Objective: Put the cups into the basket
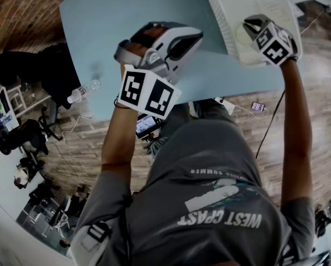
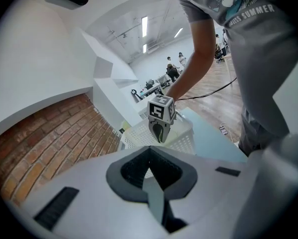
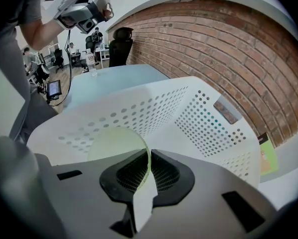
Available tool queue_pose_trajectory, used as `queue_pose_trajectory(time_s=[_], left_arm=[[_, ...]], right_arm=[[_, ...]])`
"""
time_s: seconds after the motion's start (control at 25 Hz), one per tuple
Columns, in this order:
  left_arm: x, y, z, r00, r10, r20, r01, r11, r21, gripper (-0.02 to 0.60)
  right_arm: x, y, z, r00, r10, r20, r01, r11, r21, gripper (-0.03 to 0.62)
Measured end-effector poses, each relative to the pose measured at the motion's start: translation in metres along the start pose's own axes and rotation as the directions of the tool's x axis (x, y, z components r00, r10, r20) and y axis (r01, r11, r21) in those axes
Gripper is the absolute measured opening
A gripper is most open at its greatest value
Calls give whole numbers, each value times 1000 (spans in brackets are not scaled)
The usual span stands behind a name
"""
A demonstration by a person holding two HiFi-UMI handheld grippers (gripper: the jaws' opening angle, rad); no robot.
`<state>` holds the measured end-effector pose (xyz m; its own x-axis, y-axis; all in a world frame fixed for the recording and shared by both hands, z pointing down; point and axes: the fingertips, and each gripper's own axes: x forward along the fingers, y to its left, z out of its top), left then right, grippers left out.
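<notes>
Pinching the green cup [image 3: 114,143] by its wall in right tool [image 3: 145,180], directly above the basket [image 3: 209,128] at upper right, with left tool [image 2: 156,185] closed empty, farther away.

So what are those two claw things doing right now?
Left gripper: closed, empty.
Right gripper: closed on a cup rim, over the basket.

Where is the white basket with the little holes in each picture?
Head view: the white perforated plastic basket sits top right.
Left gripper view: centre, just above the jaws.
Right gripper view: fills the middle, behind the pale green translucent cup.
Shared landmark: the pale blue table under it.
</notes>
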<state>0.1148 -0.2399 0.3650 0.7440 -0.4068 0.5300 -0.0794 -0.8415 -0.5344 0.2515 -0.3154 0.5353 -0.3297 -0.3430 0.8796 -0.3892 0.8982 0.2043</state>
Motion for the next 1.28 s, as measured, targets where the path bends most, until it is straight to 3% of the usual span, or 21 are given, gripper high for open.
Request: queue_pose_trajectory(time_s=[0.76, 1.28], left_arm=[[-1, -5, -14, 1000, 1, -23, -1, 1000, -24, 2], [4, -7, -13, 1000, -11, -17, 10, 1000, -29, 2]], right_arm=[[58, 10, -18, 989, 124, -83, -126, 992, -13, 31], [73, 12, -38, 980, 152, -131, -150, 988, 24, 31]])
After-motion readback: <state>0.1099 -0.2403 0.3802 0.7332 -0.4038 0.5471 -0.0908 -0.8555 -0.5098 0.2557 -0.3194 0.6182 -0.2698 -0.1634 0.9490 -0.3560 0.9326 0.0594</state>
